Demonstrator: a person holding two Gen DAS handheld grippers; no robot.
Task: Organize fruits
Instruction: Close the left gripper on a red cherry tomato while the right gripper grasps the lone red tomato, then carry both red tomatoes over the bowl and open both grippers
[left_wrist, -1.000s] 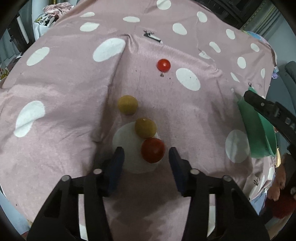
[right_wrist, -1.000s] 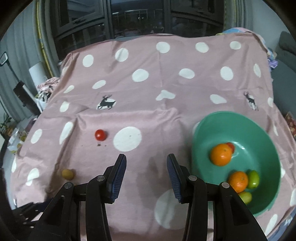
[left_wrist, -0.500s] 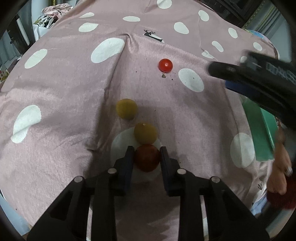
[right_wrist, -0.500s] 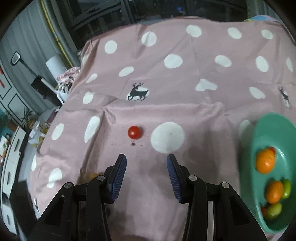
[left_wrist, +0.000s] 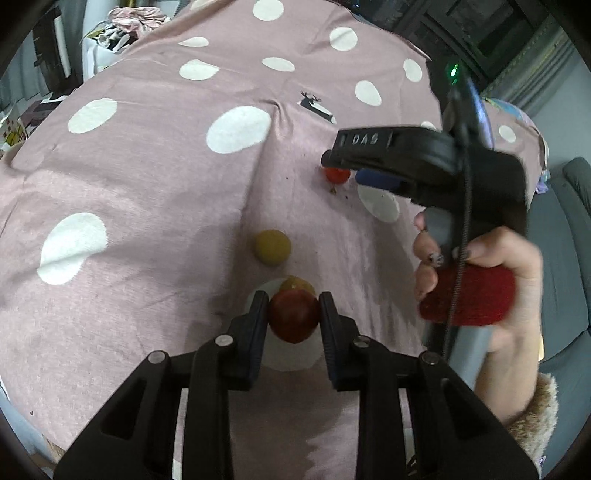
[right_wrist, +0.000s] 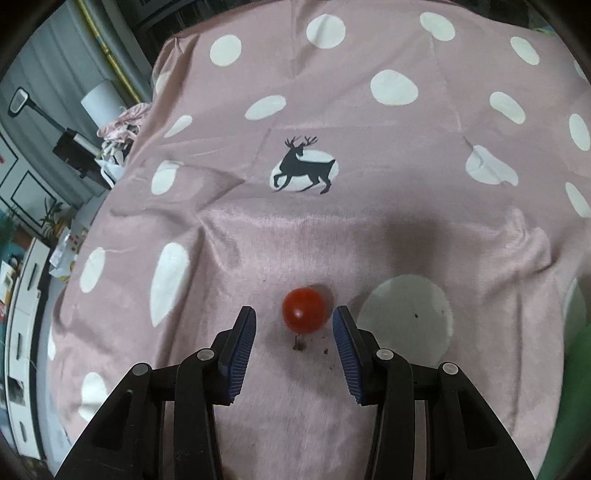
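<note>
My left gripper (left_wrist: 293, 314) is shut on a dark red tomato (left_wrist: 294, 320) over a white dot of the pink cloth. A yellow fruit (left_wrist: 295, 285) sits just behind it, half hidden, and another yellow fruit (left_wrist: 272, 247) lies farther back. My right gripper (right_wrist: 294, 325) is open, its blue pads either side of a small red cherry tomato (right_wrist: 305, 310) on the cloth, not touching it. In the left wrist view that tomato (left_wrist: 336, 174) is partly hidden under the right gripper's body (left_wrist: 424, 162).
A pink polka-dot cloth (right_wrist: 369, 229) with a deer print (right_wrist: 303, 166) covers the table. A sliver of the green bowl (right_wrist: 578, 332) shows at the right edge. The hand holding the right gripper (left_wrist: 480, 280) is close to my left gripper's right side.
My left gripper closed on the dark red tomato and lifted slightly. My right gripper moved left and down from the bowl until its open fingers straddle the cherry tomato.
</note>
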